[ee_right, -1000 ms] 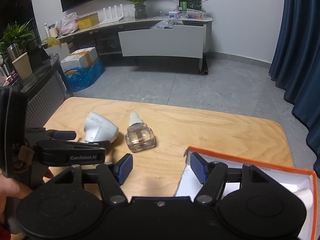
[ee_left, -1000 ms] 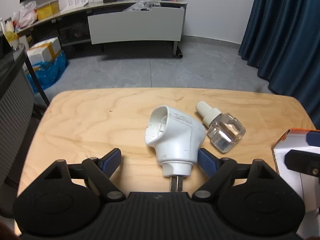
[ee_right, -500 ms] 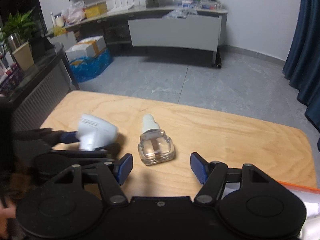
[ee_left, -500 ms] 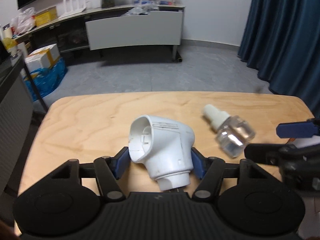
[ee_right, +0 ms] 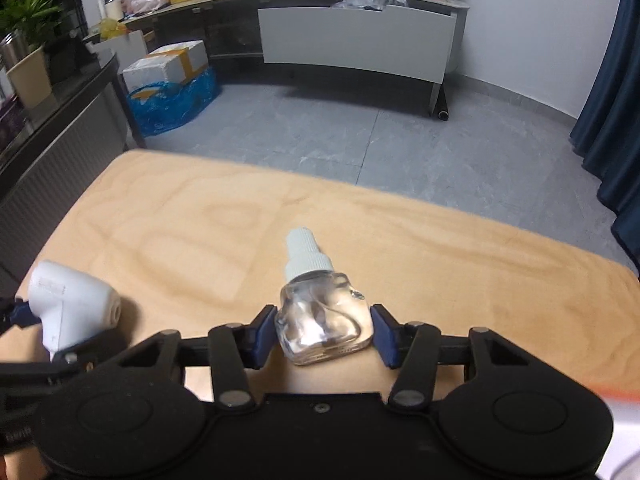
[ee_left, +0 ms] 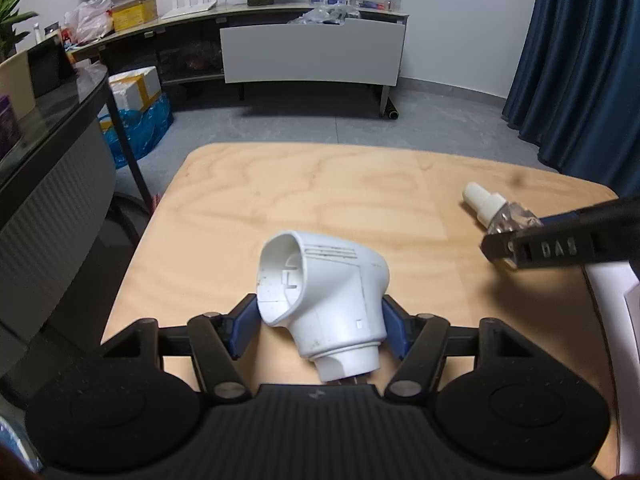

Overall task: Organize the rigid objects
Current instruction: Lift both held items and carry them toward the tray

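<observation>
Left wrist view: left hand-held gripper clamped on the white plug-in diffuser, blue pads pressing both sides of its body, round open socket end facing away from camera and tilted left, metal plug prongs pointing back toward the gripper base. Diffuser sits low over the wooden counter; cannot tell if it touches. Right of the diffuser, well apart from it, the clear refill bottle lies with its white cap pointing up-left, partly hidden behind the black finger of the right hand-held gripper. White box edge shows at the far right, beyond the bottle. Right wrist view: right hand-held gripper closed around the clear refill bottle, pads against both flat sides, white ribbed cap pointing away from camera. Bottle base is at the counter surface, contact unclear. Left of the bottle, well apart, the white plug-in diffuser is seen side-on in the left hand-held gripper, open end facing toward the bottle. Orange-edged blur at lower right of the bottle, too smeared to tell.
</observation>
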`<state>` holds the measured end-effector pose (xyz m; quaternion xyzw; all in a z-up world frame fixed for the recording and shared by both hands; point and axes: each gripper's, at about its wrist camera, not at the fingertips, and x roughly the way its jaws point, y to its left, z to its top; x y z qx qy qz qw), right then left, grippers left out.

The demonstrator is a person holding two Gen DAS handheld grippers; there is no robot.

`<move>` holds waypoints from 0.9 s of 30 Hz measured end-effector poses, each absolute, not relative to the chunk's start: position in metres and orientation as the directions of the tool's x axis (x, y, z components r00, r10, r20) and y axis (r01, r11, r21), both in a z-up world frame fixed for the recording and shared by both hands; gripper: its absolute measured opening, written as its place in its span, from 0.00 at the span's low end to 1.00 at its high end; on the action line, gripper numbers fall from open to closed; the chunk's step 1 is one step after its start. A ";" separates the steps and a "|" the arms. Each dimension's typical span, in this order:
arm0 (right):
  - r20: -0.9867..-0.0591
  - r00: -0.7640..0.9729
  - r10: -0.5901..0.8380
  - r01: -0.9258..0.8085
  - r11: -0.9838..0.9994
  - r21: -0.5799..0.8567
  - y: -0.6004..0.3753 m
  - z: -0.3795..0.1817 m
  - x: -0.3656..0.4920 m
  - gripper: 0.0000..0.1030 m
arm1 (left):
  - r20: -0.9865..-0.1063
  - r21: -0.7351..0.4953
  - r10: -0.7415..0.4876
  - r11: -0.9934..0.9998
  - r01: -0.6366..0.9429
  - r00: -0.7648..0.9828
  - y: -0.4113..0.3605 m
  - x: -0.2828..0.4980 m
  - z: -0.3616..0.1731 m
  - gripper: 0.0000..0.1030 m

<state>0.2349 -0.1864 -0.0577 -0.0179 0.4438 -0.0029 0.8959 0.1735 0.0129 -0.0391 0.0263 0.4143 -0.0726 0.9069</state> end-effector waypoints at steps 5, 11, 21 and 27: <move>-0.819 0.574 0.011 -0.030 1.000 -0.008 -0.163 -0.055 0.169 0.60 | -0.761 -0.023 -0.114 0.989 0.149 0.639 0.021 0.138 -0.035 0.63; -0.825 0.563 0.048 0.000 0.998 0.058 -0.143 -0.056 0.079 0.60 | -0.763 -0.053 -0.120 0.991 0.123 0.635 0.035 0.089 -0.032 0.63; -0.807 0.589 0.034 0.017 0.998 0.054 -0.124 -0.060 0.031 0.76 | -0.737 -0.044 -0.120 0.991 0.130 0.666 0.042 0.058 -0.033 0.70; -0.797 0.604 0.012 -0.006 1.000 0.011 -0.116 -0.065 0.028 0.78 | -0.719 0.019 -0.083 0.990 0.139 0.690 0.035 0.056 -0.040 0.86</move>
